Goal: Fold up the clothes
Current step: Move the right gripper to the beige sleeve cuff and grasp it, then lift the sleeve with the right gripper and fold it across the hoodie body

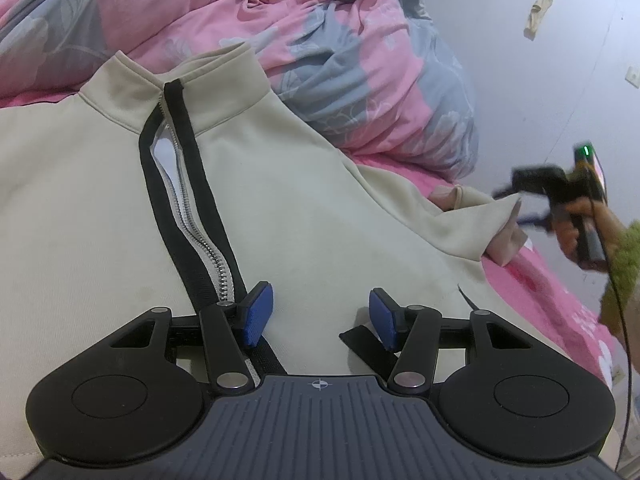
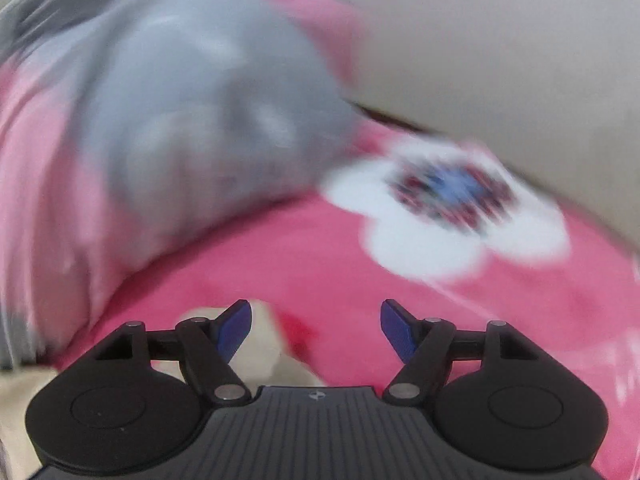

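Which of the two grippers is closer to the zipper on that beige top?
Left. The left gripper hangs open right beside the zipper on the beige top. The right gripper is off by the sleeve end, far from the zipper.

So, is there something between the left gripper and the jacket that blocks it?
Nothing visible. The left gripper is open directly over the beige jacket, just right of its zipper, with only bare fabric between the blue pads.
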Demonstrator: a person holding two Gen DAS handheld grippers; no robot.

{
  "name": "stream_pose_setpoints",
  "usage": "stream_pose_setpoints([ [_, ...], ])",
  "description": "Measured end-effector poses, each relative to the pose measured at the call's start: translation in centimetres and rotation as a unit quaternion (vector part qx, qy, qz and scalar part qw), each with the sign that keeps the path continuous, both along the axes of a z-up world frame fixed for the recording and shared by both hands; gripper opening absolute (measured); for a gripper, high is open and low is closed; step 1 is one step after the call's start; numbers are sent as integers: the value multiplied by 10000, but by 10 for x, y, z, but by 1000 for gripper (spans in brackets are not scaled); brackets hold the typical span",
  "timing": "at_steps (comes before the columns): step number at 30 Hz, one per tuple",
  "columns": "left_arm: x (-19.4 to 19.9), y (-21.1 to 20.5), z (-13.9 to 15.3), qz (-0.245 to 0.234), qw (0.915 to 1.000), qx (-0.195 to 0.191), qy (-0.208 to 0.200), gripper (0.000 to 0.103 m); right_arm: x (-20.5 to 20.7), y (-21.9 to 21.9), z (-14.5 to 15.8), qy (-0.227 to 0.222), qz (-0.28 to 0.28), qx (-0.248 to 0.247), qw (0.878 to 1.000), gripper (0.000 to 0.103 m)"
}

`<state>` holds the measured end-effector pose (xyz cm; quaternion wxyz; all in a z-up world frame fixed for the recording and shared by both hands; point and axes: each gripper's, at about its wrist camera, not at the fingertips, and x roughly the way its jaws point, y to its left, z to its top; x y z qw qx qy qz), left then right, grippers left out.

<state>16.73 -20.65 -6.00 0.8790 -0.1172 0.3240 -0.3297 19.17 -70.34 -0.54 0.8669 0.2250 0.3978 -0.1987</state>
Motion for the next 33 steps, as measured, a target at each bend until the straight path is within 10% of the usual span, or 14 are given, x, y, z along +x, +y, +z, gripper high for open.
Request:
stream_pose_setpoints([
  [5, 3, 7, -3, -33, 9995, -292, 84, 55, -30, -29, -17, -44, -580, 707, 9958, 69],
  [9, 6, 12, -5, -35, 9985, -516, 158, 55, -30, -11, -12, -513, -252, 737, 9956, 6],
  [12, 5, 11, -5, -30, 9986, -512, 132, 55, -51, -6, 0, -1260, -240, 791, 9886, 5],
  [19, 5, 11, -5, -24, 9986, -518, 139, 55, -170, -52, 3, -2959, -1504, 1502, 9313, 6],
  [27, 5, 12, -3, -18, 9985, -521, 160, 55, -229, -104, -76, -2502, -2611, 2741, 8911, 12],
  [33, 5, 13, -4, -7, 9983, -562, 178, 55, -200, -88, -29, -2098, -1823, 1506, 9487, 30],
])
